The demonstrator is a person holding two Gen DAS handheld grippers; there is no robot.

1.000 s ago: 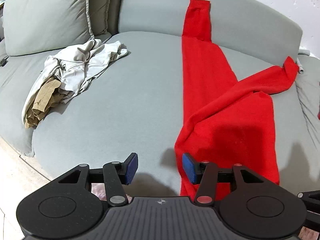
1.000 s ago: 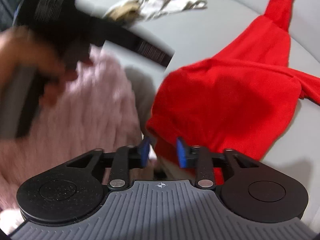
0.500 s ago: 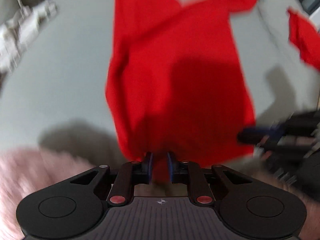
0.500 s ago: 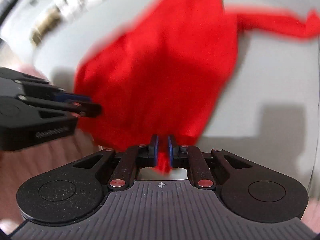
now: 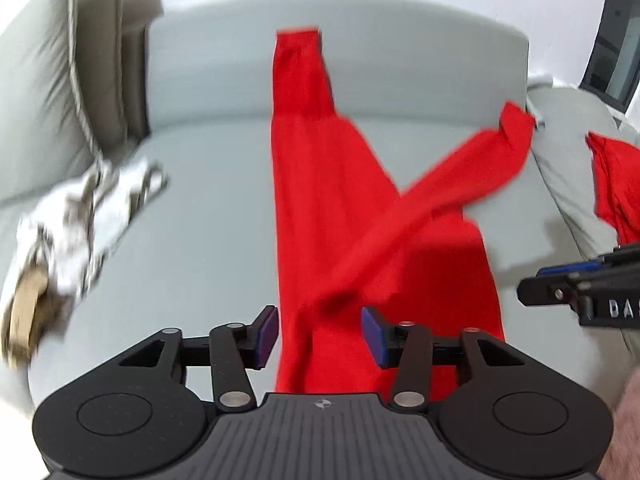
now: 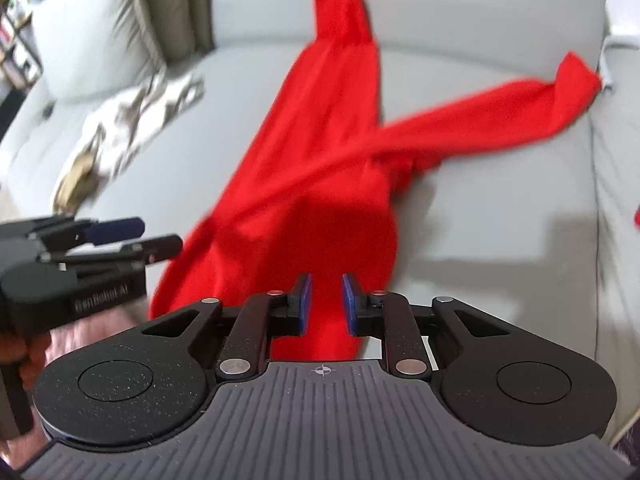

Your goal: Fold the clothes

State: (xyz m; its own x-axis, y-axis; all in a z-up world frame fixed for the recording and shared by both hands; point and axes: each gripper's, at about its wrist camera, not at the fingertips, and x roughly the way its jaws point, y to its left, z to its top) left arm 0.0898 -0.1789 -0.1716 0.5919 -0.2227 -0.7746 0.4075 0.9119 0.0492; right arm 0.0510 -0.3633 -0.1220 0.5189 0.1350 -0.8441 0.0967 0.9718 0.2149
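A red long-sleeved garment (image 5: 320, 184) lies on the grey sofa seat (image 5: 200, 240), one sleeve reaching up the backrest and the other crossing to the right. It also shows in the right wrist view (image 6: 320, 160). My left gripper (image 5: 318, 336) is open, with the garment's near edge below and between its jaws. My right gripper (image 6: 324, 304) is open above the garment's near hem; it also shows at the right edge of the left wrist view (image 5: 568, 280). The left gripper also shows at the left of the right wrist view (image 6: 120, 236).
A crumpled pile of white and tan clothes (image 5: 80, 216) lies at the left of the seat. Grey cushions (image 5: 44, 92) stand at the back left. Another red cloth (image 5: 612, 188) lies on the right armrest. The sofa's backrest (image 5: 400, 52) is behind.
Both grippers were shut on the garment's near hem half a second ago and have now opened, letting it go. The garment lies lower on the seat; both views have pulled back.
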